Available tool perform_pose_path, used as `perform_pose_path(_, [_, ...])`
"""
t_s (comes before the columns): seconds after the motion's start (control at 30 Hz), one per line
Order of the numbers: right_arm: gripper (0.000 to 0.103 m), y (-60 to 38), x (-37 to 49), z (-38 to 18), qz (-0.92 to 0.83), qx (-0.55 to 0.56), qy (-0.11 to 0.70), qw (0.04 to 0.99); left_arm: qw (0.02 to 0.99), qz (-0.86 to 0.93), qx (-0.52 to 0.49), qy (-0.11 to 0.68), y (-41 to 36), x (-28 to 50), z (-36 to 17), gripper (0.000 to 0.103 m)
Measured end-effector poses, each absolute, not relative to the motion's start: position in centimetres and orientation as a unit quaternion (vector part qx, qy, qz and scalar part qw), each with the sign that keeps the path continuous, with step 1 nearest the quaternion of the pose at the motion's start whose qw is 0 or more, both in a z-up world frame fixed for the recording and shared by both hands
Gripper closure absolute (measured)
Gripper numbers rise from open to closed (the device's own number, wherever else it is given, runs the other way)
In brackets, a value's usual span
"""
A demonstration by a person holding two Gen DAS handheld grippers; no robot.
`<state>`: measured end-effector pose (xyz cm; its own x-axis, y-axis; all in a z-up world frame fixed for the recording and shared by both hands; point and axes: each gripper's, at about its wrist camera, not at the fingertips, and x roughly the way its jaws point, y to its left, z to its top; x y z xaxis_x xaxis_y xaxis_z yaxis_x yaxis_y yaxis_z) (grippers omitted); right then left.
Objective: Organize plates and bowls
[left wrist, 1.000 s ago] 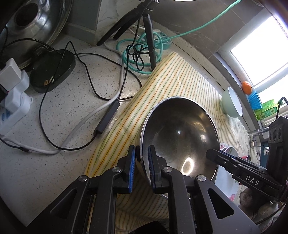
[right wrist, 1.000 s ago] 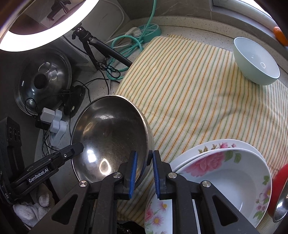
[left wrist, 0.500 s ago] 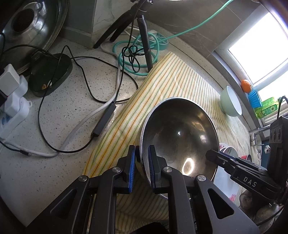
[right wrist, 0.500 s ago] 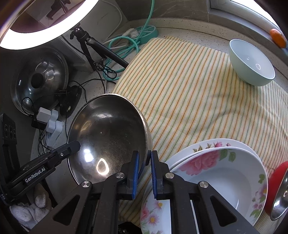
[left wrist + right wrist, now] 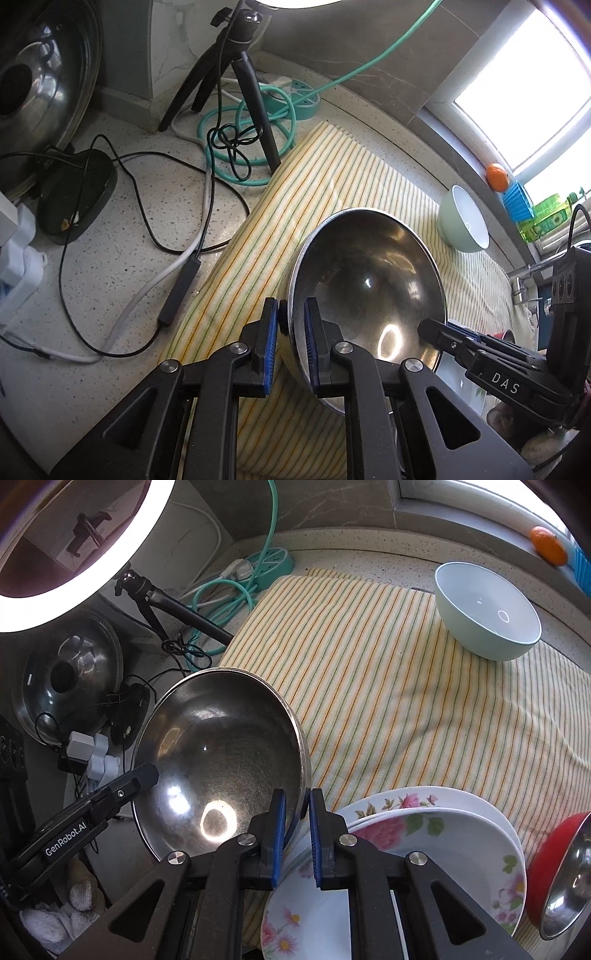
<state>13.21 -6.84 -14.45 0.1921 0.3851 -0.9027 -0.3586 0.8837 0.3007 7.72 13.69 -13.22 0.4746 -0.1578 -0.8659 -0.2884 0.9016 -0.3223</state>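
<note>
A large steel bowl (image 5: 369, 288) (image 5: 221, 753) hangs tilted above the striped cloth (image 5: 314, 184) (image 5: 388, 686). My left gripper (image 5: 291, 314) is shut on its left rim, blue pads either side of the metal. On the opposite rim my right gripper (image 5: 296, 808) is shut too; it shows in the left wrist view as a black arm (image 5: 436, 328). Stacked floral plates (image 5: 424, 838) lie below the right gripper. A pale green bowl (image 5: 487, 613) (image 5: 465, 221) stands upright at the cloth's far end. A red-sided steel bowl (image 5: 554, 871) sits at the right edge.
Cables, a green hose (image 5: 251, 122), a tripod (image 5: 236, 74) and a power strip (image 5: 14, 236) crowd the speckled counter left of the cloth. A pan lid (image 5: 66, 683) leans on the wall. A ring light (image 5: 81, 554) hangs above. An orange (image 5: 548, 544) rests on the windowsill.
Both grippers keep their hold on the steel bowl. It has shifted a little further over the cloth, away from the cables on the counter.
</note>
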Motion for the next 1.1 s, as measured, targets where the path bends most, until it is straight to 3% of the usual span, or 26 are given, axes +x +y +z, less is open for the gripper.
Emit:
perform_pose_path(0.77, [0.092,-8.6,15.9,-15.1,0.217,0.04,0.591,0.776,0.83,0.018,-0.206,0.517,12.8,10.9,-13.9,0.091])
perform_pose_path(1.1, [0.087,-9.0,15.7,-14.7,0.21,0.042,0.585,0.782,0.842,0.031,-0.195,0.502,13.5,10.1,-12.8,0.091])
